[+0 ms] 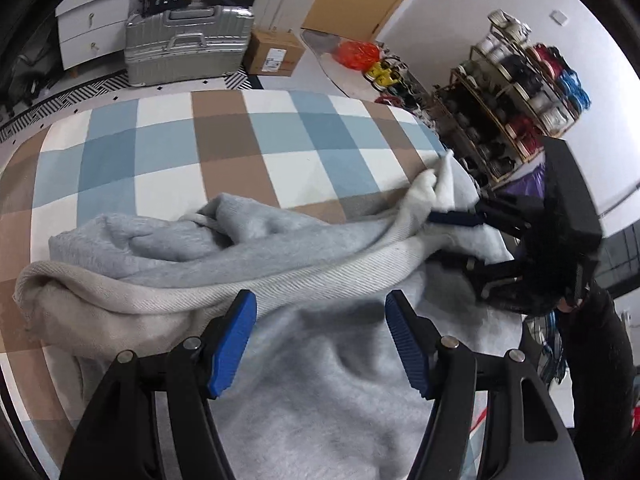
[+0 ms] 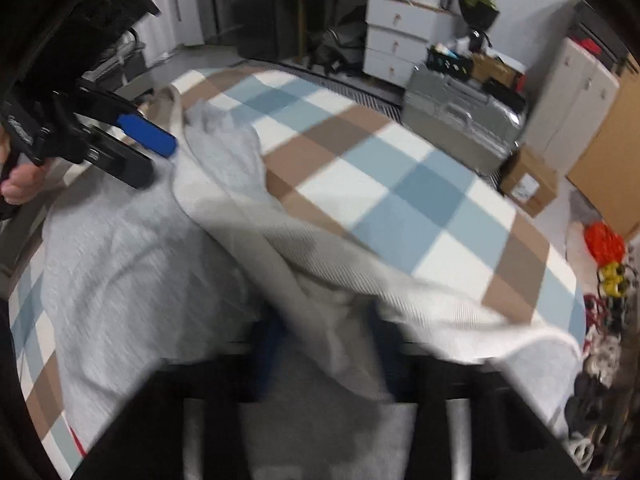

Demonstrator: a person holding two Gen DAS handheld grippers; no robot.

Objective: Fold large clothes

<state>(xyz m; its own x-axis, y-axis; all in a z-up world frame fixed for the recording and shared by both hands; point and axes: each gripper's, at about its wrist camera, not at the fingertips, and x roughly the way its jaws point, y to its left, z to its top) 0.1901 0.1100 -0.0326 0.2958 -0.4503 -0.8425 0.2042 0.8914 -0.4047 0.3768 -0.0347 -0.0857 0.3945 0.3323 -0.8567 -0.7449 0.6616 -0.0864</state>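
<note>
A large grey sweatshirt [image 1: 320, 380] lies crumpled on a blue, brown and white checked bed cover [image 1: 224, 152]. Its ribbed hem band [image 1: 280, 276] runs taut across, just beyond my left gripper [image 1: 322, 320]. That gripper is open above the cloth, and its blue pads do not press on anything. At the right, my right gripper [image 1: 434, 237] has a bunch of the hem between its fingers and lifts it. In the right wrist view the right gripper [image 2: 328, 340] is blurred, with the sweatshirt [image 2: 120, 260] draped over it. The left gripper [image 2: 160, 162] stands at upper left.
A silver suitcase [image 1: 188, 44] and a cardboard box [image 1: 274, 54] stand past the bed's far edge. White drawers [image 2: 396, 36] are behind them. A rack of cable spools [image 1: 516, 104] is at the right. A hand [image 2: 20, 186] holds the left gripper.
</note>
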